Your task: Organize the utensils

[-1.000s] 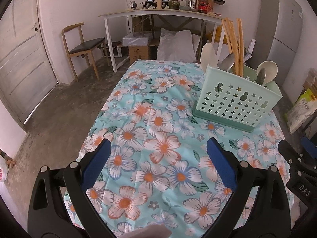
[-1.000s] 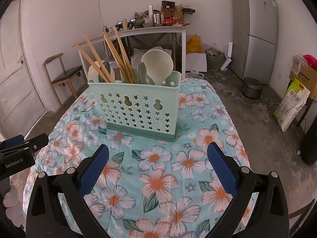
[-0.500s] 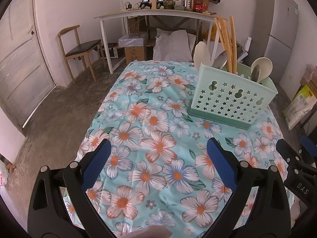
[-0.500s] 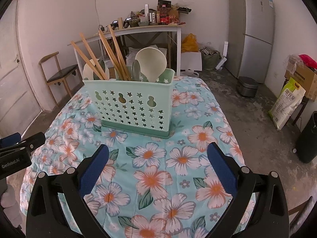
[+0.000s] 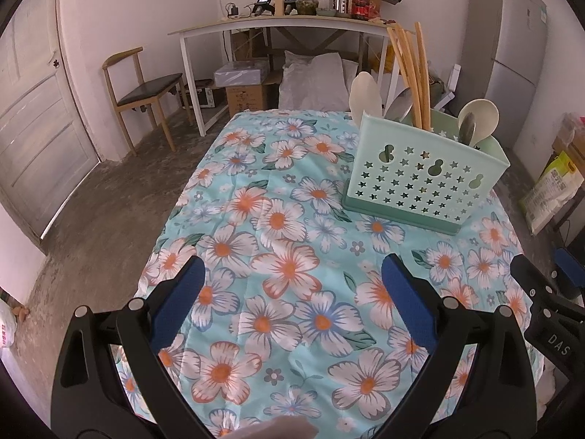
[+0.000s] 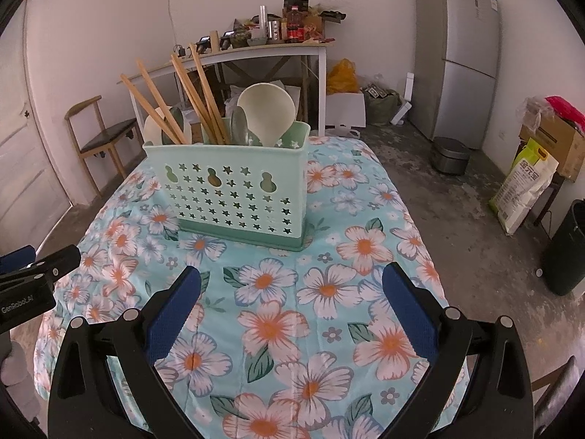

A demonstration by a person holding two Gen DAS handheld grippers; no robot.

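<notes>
The mint-green utensil caddy (image 6: 234, 197) is standing upright on the table (image 6: 329, 285), which is wearing a floral cloth, and it is holding wooden chopsticks (image 6: 204, 91), a pale ladle (image 6: 267, 113) and at least one metal spoon (image 6: 239, 124); no loose utensil is showing on the cloth in either view. The right tongs (image 6: 292, 307) are spreading wide and gripping nothing, and in the right wrist view the caddy is sitting straight ahead, slightly left of the frame centre, with its long perforated face running across the frame and facing the camera. The left tongs (image 5: 292, 292) are likewise gaping and empty, and in the left wrist view the caddy (image 5: 424, 179) is lying in the upper right of the frame, turned at an angle so that a corner is presenting. The chopsticks are leaning toward the upper left in the right wrist view, while the ladle bowl is rising near the caddy's right end. Judgement: the right tongs are appearing the nearer and the better aligned, so any reach into the caddy is favouring that side. The task is looking nearly or wholly complete.
</notes>
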